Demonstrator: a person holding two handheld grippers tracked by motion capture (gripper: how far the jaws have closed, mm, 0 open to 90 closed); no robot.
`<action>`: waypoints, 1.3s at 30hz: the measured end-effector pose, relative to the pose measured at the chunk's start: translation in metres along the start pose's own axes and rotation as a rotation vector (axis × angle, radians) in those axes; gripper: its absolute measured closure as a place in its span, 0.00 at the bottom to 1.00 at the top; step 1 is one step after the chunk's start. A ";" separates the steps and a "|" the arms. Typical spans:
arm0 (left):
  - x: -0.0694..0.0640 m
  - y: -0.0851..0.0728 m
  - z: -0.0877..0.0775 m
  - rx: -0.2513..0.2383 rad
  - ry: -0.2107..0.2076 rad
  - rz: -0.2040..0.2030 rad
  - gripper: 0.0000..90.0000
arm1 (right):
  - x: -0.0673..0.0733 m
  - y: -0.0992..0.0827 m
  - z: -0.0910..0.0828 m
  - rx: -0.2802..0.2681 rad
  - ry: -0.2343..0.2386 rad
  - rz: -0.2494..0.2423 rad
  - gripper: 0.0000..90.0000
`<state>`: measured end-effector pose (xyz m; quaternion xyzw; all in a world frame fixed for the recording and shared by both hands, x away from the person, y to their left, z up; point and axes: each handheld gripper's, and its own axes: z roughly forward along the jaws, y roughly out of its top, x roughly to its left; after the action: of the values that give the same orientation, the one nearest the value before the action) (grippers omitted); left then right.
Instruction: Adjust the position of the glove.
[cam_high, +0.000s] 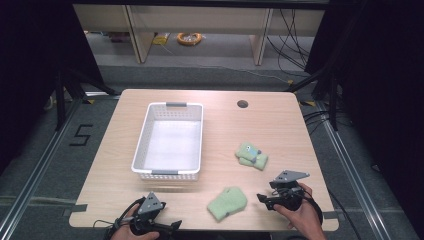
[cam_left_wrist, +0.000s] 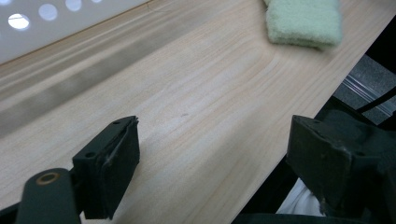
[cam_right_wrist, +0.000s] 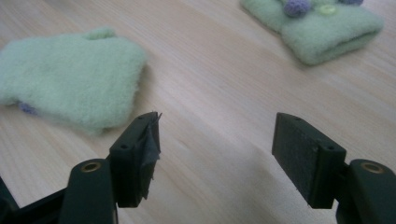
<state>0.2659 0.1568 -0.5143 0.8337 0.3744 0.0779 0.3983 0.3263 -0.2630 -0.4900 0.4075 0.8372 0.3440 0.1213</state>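
While both grippers are held low at the near edge of the desk (cam_high: 280, 120), nothing is gripped by either of them. The left gripper (cam_high: 170, 226) is seen in the high view at the bottom left, held by a hand (cam_high: 131, 220), and its jaws point to the right along the desk edge. In the left gripper view its jaws are spread wide, with only bare wood and the desk edge between them; one jaw hangs past the edge.

The right gripper (cam_high: 261, 198) is held by the other hand (cam_high: 300, 212) at the bottom right, and its jaws point to the left, toward the near green mitten (cam_high: 227, 202). In the right gripper view these jaws are also wide apart, and only the wooden surface is found between them. The pad on one jaw looks frayed.

The near green mitten lies flat on the desk, near its front edge, between the two grippers and closer to the right one. It is not touched by any jaw. In the right gripper view it is seen just beyond one jaw, and a small purple dot is visible on its edge.

A second green mitten (cam_high: 252, 155) lies farther back on the right half of the desk, folded, with small purple and yellow decorations on top. It is well apart from both grippers.

A white plastic basket (cam_high: 150, 131) stands on the left half of the desk, and nothing is seen inside it.
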 end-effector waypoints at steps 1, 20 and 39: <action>-0.001 0.000 0.001 -0.011 -0.010 -0.011 0.19 | 0.001 0.001 -0.003 0.024 0.010 0.011 0.37; -0.018 0.017 0.012 -0.053 -0.109 -0.069 0.23 | 0.011 0.016 -0.004 0.000 0.085 -0.117 0.47; -0.040 0.042 0.030 -0.052 -0.122 0.057 0.37 | 0.024 0.020 -0.011 0.029 0.088 -0.134 0.50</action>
<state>0.2740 0.0942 -0.4973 0.8366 0.3235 0.0477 0.4396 0.3177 -0.2407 -0.4665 0.3368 0.8721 0.3403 0.1013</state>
